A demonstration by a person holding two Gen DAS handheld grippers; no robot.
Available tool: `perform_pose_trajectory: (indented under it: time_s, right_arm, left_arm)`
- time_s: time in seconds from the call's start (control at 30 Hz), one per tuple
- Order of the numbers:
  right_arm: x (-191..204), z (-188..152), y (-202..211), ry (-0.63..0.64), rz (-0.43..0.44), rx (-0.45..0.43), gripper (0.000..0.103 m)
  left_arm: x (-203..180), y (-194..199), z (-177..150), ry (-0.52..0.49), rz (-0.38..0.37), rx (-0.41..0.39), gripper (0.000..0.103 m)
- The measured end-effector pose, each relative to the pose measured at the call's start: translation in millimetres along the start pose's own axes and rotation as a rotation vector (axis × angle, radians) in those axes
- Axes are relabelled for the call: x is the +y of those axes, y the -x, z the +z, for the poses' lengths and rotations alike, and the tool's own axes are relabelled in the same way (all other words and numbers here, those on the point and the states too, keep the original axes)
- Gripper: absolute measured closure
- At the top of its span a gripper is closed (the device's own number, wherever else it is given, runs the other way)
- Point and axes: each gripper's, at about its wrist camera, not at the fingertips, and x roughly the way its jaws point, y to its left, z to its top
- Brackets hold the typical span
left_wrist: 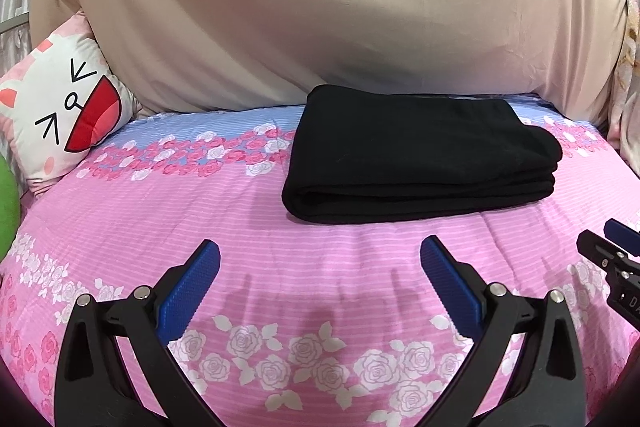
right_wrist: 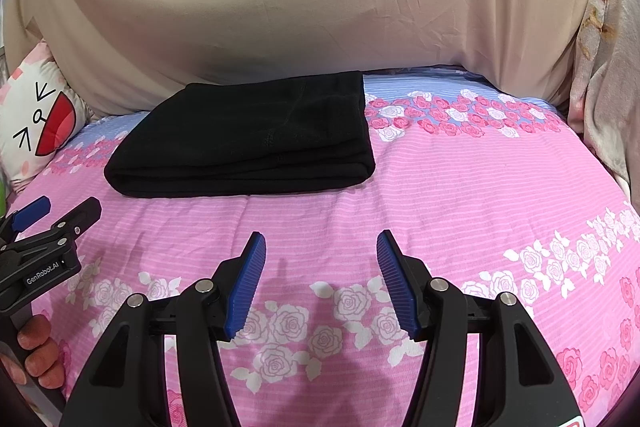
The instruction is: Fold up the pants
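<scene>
Black pants (left_wrist: 416, 155) lie folded into a thick rectangular stack on the pink floral bedsheet (left_wrist: 200, 211), near the far edge of the bed. In the right wrist view the same pants (right_wrist: 244, 139) sit ahead and to the left. My left gripper (left_wrist: 320, 259) hovers over the sheet in front of the stack, jaws wide apart with nothing between its blue pads. My right gripper (right_wrist: 320, 247) stands open too, short of the pants and touching nothing. Each gripper shows at the edge of the other's view: the right gripper (left_wrist: 608, 239), the left gripper (right_wrist: 56, 211).
A beige cloth (left_wrist: 320, 7) hangs behind the bed. A white cat-face cushion (left_wrist: 60, 107) leans at the far left, beside something green (left_wrist: 8, 203). A floral curtain (right_wrist: 600, 47) hangs at the right. A person's fingers (right_wrist: 36, 351) grip the left gripper's handle.
</scene>
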Motion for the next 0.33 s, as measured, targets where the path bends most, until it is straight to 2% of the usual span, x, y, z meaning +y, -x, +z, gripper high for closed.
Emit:
perform_pose_trajectory:
  time_s: [0.17,0.33]
  right_arm:
    - [-1.0,0.2,0.7,0.001,0.001,-0.001,0.043]
    - [-2.1,0.5,0.4,0.002,0.001,-0.002,0.042]
  left_arm:
    - [0.3,-2.2,-0.5,0.008,0.061,0.028,0.005]
    - [1.0,-0.8,-0.9,0.01,0.056,0.022,0.005]
